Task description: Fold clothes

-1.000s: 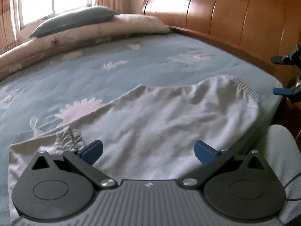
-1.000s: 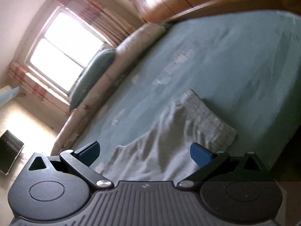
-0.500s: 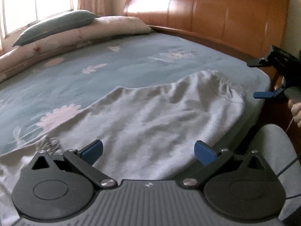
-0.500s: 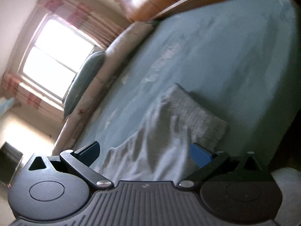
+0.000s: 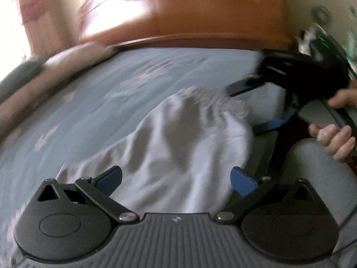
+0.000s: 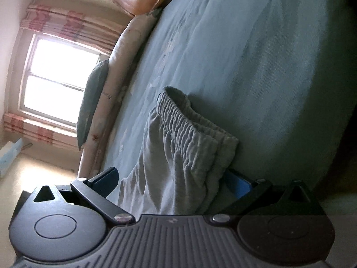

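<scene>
Right gripper (image 5: 252,109) reached the soft grey trousers' (image 5: 178,143) ribbed waistband; both grippers' jaws apart.

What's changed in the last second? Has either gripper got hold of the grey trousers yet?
The right gripper has closed in on the elastic waistband, its open fingers now straddling that end. The left gripper swung right, open above the grey trousers. Nothing is gripped; the trousers lie on the bed as before.
</scene>
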The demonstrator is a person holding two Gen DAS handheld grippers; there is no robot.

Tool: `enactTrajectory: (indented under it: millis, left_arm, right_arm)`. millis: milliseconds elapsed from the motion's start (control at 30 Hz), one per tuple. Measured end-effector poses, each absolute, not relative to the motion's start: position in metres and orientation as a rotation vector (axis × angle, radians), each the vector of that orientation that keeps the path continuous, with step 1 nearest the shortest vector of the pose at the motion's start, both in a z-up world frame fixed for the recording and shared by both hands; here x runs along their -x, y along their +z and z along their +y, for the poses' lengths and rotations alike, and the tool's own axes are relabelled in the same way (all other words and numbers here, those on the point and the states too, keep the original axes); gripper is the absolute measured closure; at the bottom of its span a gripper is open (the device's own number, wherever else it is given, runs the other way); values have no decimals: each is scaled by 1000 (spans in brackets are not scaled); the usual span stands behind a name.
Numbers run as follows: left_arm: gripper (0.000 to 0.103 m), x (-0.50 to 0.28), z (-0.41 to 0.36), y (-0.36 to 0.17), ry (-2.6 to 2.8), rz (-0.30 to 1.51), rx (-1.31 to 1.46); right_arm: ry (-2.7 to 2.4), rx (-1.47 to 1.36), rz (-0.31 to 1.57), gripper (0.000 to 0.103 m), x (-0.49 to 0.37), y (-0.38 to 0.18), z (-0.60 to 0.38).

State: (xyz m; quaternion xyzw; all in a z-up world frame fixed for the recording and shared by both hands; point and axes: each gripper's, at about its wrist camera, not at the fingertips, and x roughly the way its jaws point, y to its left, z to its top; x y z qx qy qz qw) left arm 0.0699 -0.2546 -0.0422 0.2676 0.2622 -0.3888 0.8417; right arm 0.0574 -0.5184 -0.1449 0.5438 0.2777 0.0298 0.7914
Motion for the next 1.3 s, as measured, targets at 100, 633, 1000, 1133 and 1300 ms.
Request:
enactTrajectory:
  millis: [100, 633, 1000, 1133, 1300]
  left_arm:
    - [1, -64, -284, -51, -890, 517, -648]
    - [1, -69, -336, -91, -948, 506, -779]
    - [1, -70, -365, -94, -990, 478, -819]
    - [1, -76, -375, -94, -935, 485, -814]
    - [1, -85, -374, -89, -821, 469, -777]
  right_arm:
    - [67, -1209, 588, 0, -61, -149, -522]
    - [98, -1348, 537, 0, -64, -166, -560]
    - [215, -1315, 515, 0, -59, -153, -569]
    - [256, -1299, 506, 0, -56, -146, -571]
    - [261, -1284, 511, 0, -56, -144, -570]
